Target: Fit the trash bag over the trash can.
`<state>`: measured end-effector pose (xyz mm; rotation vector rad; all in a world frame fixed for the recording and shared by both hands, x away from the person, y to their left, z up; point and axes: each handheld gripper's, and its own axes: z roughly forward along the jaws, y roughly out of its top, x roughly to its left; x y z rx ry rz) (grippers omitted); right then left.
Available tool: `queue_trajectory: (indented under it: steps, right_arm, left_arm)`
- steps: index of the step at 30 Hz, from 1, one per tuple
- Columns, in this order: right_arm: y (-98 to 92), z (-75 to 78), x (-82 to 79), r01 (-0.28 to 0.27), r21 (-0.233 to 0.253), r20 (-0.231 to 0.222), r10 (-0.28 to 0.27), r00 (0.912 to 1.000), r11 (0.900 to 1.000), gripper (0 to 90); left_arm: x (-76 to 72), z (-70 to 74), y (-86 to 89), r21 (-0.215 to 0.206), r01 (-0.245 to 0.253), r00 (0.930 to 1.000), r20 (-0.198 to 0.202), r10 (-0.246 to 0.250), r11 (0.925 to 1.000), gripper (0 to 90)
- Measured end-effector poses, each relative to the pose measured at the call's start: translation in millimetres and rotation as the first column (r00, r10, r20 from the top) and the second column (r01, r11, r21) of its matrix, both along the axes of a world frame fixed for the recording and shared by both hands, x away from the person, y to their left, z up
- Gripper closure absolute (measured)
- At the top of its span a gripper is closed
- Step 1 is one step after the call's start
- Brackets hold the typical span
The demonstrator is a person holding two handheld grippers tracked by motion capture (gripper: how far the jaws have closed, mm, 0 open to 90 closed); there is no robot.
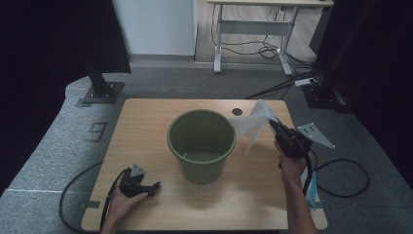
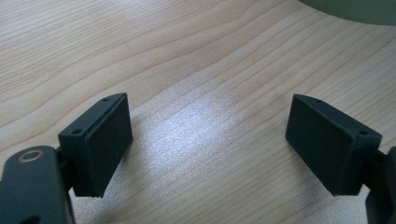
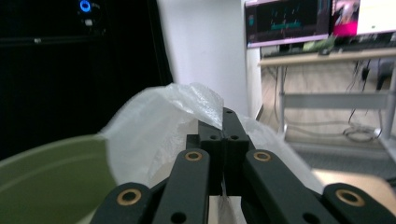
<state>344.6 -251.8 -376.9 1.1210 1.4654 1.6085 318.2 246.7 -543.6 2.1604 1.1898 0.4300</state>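
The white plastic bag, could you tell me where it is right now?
The high view shows the white plastic bag right of centre, pinched in the right claw at the green bucket's right rim.

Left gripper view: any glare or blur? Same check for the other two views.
Left gripper view: soft pale glare patch on the light wooden tabletop between the open left gripper jaws; near jaw edges slightly soft. Right gripper view: translucent white plastic bag and green plastic bucket rim blurred, background monitors overexposed. High view: even light on the table, dark corners, faint bucket shadow.

The high view looks forward and down over the light wooden table (image 1: 146,122). Each gripper view sits close, both sharing the round green plastic bucket (image 1: 201,145).
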Motion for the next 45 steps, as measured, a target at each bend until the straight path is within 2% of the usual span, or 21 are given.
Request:
queue_trajectory:
  steps: [6, 7, 8, 15, 18, 20, 22, 23, 26, 30, 38, 39, 44, 45]
  right_arm:
    - [-0.7, 28.8, -7.7, 0.015, -0.002, 0.064, -0.015, 0.9979, 1.000, 88.6]
    - [-1.2, 39.5, -10.7, 0.024, 0.001, 0.083, -0.024, 0.9962, 1.000, 88.6]
    - [-1.2, 39.5, -10.7, 0.024, 0.001, 0.083, -0.024, 0.9962, 1.000, 88.6]
    - [3.5, 76.3, -19.9, 0.018, 0.018, 0.158, -0.021, 0.9872, 1.000, 88.6]
    - [7.8, 83.7, -21.3, 0.007, 0.017, 0.170, -0.010, 0.9855, 1.000, 88.6]
    - [16.3, 94.3, -23.8, -0.003, -0.004, 0.187, 0.003, 0.9824, 1.000, 88.6]
    - [20.0, 97.7, -24.1, -0.006, -0.015, 0.193, 0.009, 0.9812, 1.000, 88.6]
    - [27.6, 103.2, -24.7, -0.016, -0.042, 0.200, 0.024, 0.9796, 0.999, 88.6]
    - [38.1, 106.9, -25.5, -0.031, -0.058, 0.204, 0.042, 0.9780, 0.998, 88.6]
    - [46.9, 104.3, -25.9, -0.053, -0.072, 0.195, 0.066, 0.9787, 0.996, 88.6]
    - [65.9, 75.8, -24.5, -0.108, -0.096, 0.142, 0.121, 0.9824, 0.989, 88.5]
    - [70.1, 69.2, -25.0, -0.124, -0.100, 0.132, 0.137, 0.9817, 0.987, 88.5]
    - [79.9, 57.1, -27.7, -0.160, -0.112, 0.113, 0.172, 0.9786, 0.981, 88.5]
    - [85.8, 51.2, -28.7, -0.178, -0.127, 0.098, 0.191, 0.9766, 0.976, 88.5]
  left_arm:
    - [0.3, -0.1, 0.0, -0.001, 0.002, 1.0000, 0.001, -0.002, 1.0000, 14.4]
    - [0.7, -0.1, 0.0, -0.002, 0.002, 1.0000, 0.001, -0.002, 1.0000, 14.4]
    - [0.7, -0.1, 0.0, -0.002, 0.002, 1.0000, 0.001, -0.002, 1.0000, 14.4]
    - [0.9, -0.2, -0.4, -0.001, 0.000, 1.0000, 0.002, 0.000, 1.0000, 14.4]
    - [1.0, -0.3, -0.5, -0.002, 0.000, 1.0000, 0.003, 0.000, 1.0000, 14.4]
    - [1.1, -0.3, -0.5, -0.002, 0.000, 1.0000, 0.003, 0.000, 1.0000, 14.4]
    - [1.1, -0.3, -0.4, -0.002, 0.001, 1.0000, 0.003, -0.001, 1.0000, 14.4]
    - [1.1, -0.3, -0.4, -0.003, 0.002, 1.0000, 0.003, -0.002, 1.0000, 14.4]
    - [1.1, -0.3, -0.3, -0.003, 0.003, 1.0000, 0.003, -0.003, 1.0000, 14.4]
    - [1.1, -0.4, -0.1, -0.004, 0.003, 1.0000, 0.004, -0.003, 1.0000, 14.4]
    - [1.1, -0.5, -0.3, -0.004, 0.003, 1.0000, 0.005, -0.003, 1.0000, 14.4]
    - [1.1, -0.5, -0.3, -0.004, 0.003, 1.0000, 0.005, -0.003, 1.0000, 14.4]
    - [1.1, -0.5, -0.5, -0.004, 0.001, 1.0000, 0.004, -0.001, 1.0000, 14.4]
    - [1.1, -0.6, -0.5, -0.003, 0.001, 1.0000, 0.006, -0.001, 1.0000, 14.4]
